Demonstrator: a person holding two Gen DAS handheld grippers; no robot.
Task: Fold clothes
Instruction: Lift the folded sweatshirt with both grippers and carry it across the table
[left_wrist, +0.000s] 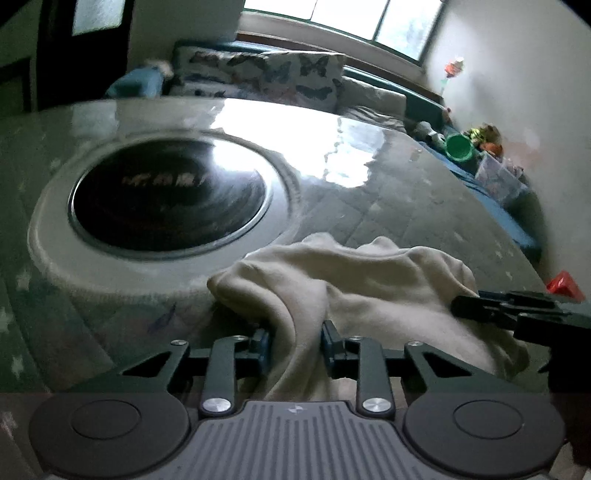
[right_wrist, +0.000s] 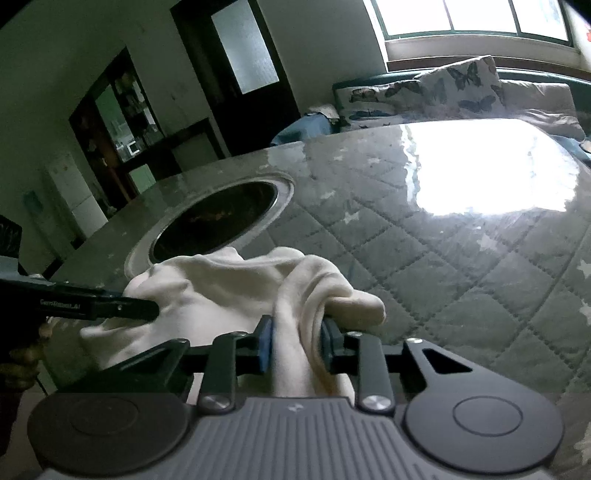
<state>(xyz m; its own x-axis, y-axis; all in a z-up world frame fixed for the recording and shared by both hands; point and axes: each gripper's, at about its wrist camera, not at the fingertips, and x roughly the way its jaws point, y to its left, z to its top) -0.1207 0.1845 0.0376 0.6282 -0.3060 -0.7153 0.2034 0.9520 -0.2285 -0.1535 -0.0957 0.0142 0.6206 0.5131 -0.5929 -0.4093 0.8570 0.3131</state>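
The cream garment (left_wrist: 369, 280) lies bunched and rumpled on the glossy quilted counter (left_wrist: 424, 206), directly ahead of both grippers and touching them. The left gripper (left_wrist: 295, 345) has its jaws drawn narrow around a thick fold of the cloth, which runs back between its blue pads (left_wrist: 263, 345) toward the camera. The right gripper (right_wrist: 297, 345) is likewise pinched on a rolled ridge of the same garment, with fabric spilling past it on either side. In each wrist view the other gripper's dark fingers reach into the cloth from the side, so the two grips sit near one another on one heap.

Beyond the garment, ahead and to the left gripper's left, a round dark inset (left_wrist: 170, 192) is set into the counter.

As for progress, no tidy fold or flat layer shows anywhere: the garment appears still unfolded. It seems only taken up at two points; spreading it out and making the folds looks to be all ahead.
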